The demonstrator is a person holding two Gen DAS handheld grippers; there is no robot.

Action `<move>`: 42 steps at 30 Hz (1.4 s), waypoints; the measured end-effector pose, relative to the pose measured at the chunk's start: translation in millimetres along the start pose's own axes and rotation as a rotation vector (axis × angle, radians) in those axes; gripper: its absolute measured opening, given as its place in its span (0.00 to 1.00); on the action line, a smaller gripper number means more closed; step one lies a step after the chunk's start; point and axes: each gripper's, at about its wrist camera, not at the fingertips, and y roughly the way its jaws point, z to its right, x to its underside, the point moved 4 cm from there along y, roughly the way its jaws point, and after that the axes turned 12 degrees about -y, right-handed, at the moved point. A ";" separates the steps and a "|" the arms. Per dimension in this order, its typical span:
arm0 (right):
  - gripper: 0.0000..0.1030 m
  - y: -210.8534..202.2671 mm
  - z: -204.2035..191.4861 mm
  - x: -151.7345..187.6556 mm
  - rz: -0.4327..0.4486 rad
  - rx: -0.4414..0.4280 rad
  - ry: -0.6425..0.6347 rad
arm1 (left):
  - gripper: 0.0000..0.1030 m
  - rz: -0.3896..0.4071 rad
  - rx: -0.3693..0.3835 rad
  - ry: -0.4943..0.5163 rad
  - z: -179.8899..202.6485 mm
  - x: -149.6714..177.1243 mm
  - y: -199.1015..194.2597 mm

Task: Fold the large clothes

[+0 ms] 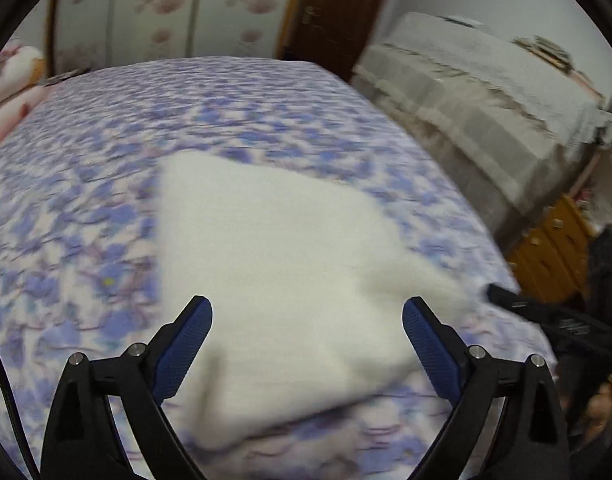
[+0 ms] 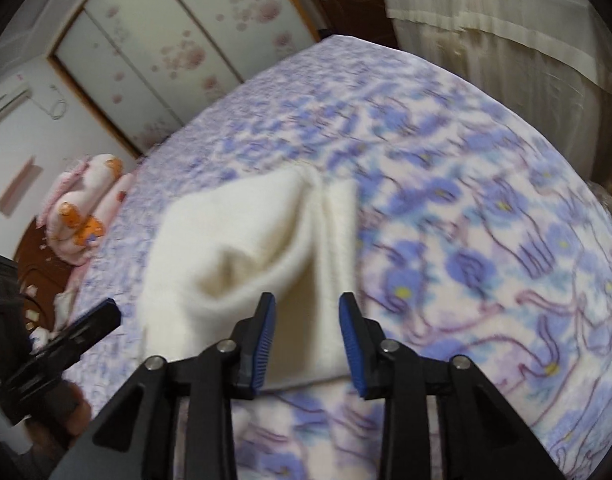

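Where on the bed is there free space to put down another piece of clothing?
The floral bedspread is bare right of the folded white garment, and beyond it toward the wardrobe doors. The bed's left end is crowded by pink rolled bedding.

Left black two-finger gripper with blue ribbed pads (image 1: 307,312): jaws spread wide, nothing pressed between pads, pointing steeply down toward 12 o'clock. Right black two-finger gripper with blue ribbed pads (image 2: 308,308): jaws partly apart, pads not pressing, angled down; its tip enters left view at 3 o'clock.
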 end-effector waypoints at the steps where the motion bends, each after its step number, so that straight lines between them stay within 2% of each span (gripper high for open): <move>1: 0.40 2.8 -5.6 -4.7 -0.005 -0.011 -0.006 | 0.93 -0.004 -0.058 -0.011 -13.7 -2.5 3.8; 3: 0.41 10.1 -16.6 -13.1 -0.024 -0.033 -0.012 | 0.93 -0.020 -0.152 -0.043 -44.9 -6.6 13.3; 4: 0.41 15.7 -22.1 -17.7 -0.042 -0.050 -0.011 | 0.93 -0.028 -0.163 -0.059 -55.4 -7.2 14.8; 8: 0.42 42.7 -42.8 -34.9 -0.131 -0.103 -0.020 | 0.93 -0.078 -0.170 -0.111 -85.7 -8.8 27.3; 12: 0.42 88.0 -43.9 -38.7 -0.290 -0.015 -0.027 | 0.93 -0.099 -0.135 -0.118 -91.0 -9.0 38.0; 14: 0.41 109.9 -37.1 -32.8 -0.359 -0.003 -0.012 | 0.93 -0.098 -0.112 -0.114 -89.2 -11.1 41.8; 15: 0.27 115.7 -34.8 -30.2 -0.369 -0.016 -0.018 | 0.93 -0.098 -0.102 -0.112 -86.8 -13.2 42.7; 16: 0.20 118.9 -32.9 -28.5 -0.370 -0.025 -0.030 | 0.93 -0.102 -0.097 -0.110 -85.9 -14.7 47.8; 17: 0.19 117.9 -30.4 -27.6 -0.357 -0.026 -0.033 | 0.92 -0.107 -0.094 -0.111 -84.5 -16.4 49.4; 19: 0.17 101.0 -27.8 -28.2 -0.283 -0.045 -0.036 | 0.80 -0.113 -0.070 -0.105 -77.7 -20.1 49.4; 20: 0.16 88.5 -27.4 -28.9 -0.234 -0.053 -0.040 | 0.68 -0.122 -0.045 -0.088 -71.3 -20.6 48.2; 21: 0.15 69.9 -28.3 -28.9 -0.173 -0.062 -0.048 | 0.60 -0.124 -0.027 -0.067 -63.9 -20.5 45.9; 22: 0.15 57.7 -28.4 -26.5 -0.138 -0.066 -0.053 | 0.59 -0.119 -0.018 -0.049 -58.2 -20.1 43.6; 25: 0.15 35.6 -23.4 -8.4 -0.068 -0.036 -0.082 | 0.58 -0.101 -0.006 0.014 -41.1 -11.9 41.3; 26: 0.15 39.0 -17.9 -1.5 -0.075 -0.019 -0.084 | 0.58 -0.100 -0.004 0.036 -35.8 -5.1 45.3; 28: 0.15 63.0 1.1 21.1 -0.144 0.012 -0.052 | 0.58 -0.122 0.002 0.045 -30.8 6.6 56.2; 29: 0.15 75.3 12.1 31.8 -0.163 0.008 -0.015 | 0.59 -0.110 -0.013 0.056 -28.3 12.6 60.3; 31: 0.15 85.2 22.6 41.2 -0.149 -0.027 0.045 | 0.61 -0.067 -0.053 0.114 -20.1 20.3 62.8; 33: 0.17 81.0 22.6 38.0 -0.138 -0.041 0.065 | 0.66 -0.057 -0.103 0.180 -11.2 25.4 64.4; 35: 0.22 73.2 17.3 31.9 -0.150 -0.027 0.048 | 0.70 -0.068 -0.109 0.202 -8.0 24.6 62.4; 38: 0.26 64.6 10.6 15.1 -0.138 0.008 0.004 | 0.73 -0.103 -0.059 0.179 -11.3 15.0 56.9; 40: 0.35 58.5 8.2 -3.1 -0.095 0.006 0.001 | 0.73 -0.120 -0.013 0.133 -16.5 5.3 54.7; 41: 0.44 58.8 10.4 -10.5 -0.079 0.009 0.004 | 0.75 -0.126 0.015 0.093 -21.5 -3.1 54.5; 42: 0.49 60.7 13.4 -19.4 -0.068 0.026 0.007 | 0.77 -0.126 0.023 0.068 -24.9 -8.6 55.7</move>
